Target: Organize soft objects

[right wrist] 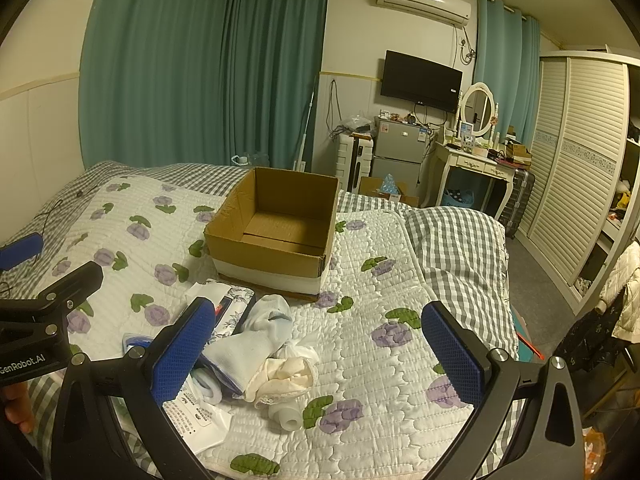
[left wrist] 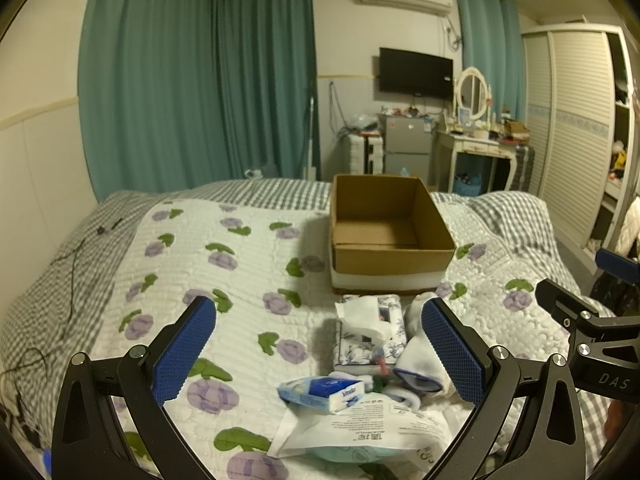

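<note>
Both tools hang over the bed point(left wrist: 248, 240) with nothing in them. The left gripper point(left wrist: 320, 344) has its jaws spread wide, and so does the right gripper point(right wrist: 320, 344). An open box point(left wrist: 384, 232) sits on the flowered quilt point(right wrist: 360, 360), with nothing visible inside it. Just in front of the box lies the heap of soft things: a tissue pack point(left wrist: 370, 332) nearest the box, white socks point(right wrist: 260, 336) beside it, a cream cloth point(right wrist: 288, 376) touching the socks, a small blue pack point(left wrist: 322, 394) and a flat white pouch point(left wrist: 360, 428) closest to the left gripper.
</note>
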`<action>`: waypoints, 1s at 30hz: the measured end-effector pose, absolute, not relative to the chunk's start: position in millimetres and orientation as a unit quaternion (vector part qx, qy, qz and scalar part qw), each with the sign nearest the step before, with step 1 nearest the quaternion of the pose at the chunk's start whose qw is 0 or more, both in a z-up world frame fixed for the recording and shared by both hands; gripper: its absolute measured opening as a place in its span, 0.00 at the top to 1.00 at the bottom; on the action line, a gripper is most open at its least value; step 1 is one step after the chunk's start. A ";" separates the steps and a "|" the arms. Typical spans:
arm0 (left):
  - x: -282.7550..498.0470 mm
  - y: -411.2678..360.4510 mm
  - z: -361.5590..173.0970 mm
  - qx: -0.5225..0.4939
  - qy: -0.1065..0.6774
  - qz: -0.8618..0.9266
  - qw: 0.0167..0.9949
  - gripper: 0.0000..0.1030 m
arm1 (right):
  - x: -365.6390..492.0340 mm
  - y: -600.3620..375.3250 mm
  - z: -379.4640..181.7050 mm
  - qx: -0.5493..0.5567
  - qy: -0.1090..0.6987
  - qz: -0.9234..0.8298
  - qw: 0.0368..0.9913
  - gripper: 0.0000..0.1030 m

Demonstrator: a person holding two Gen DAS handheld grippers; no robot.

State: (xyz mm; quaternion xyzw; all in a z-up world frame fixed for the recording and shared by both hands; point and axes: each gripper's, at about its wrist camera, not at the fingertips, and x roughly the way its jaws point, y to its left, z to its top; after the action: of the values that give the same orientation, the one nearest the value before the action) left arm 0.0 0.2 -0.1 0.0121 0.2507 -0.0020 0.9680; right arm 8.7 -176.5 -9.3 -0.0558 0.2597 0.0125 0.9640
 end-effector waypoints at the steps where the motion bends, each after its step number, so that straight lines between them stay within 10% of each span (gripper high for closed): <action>1: 0.1 0.0 -0.1 0.013 0.251 -0.002 0.968 0.00 | 8.7 -176.4 -9.3 -0.056 0.260 0.013 0.964 0.00; 30: 1.3 2.5 5.4 0.015 0.247 0.001 0.969 0.00 | 10.7 -173.5 -4.9 -0.059 0.259 0.015 0.964 0.00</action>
State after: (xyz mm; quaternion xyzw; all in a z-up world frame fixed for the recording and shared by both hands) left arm 1.3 2.5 5.4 0.0154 0.2466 0.0009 0.9690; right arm 10.7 -173.5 -4.9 -0.0586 0.2593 0.0154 0.9639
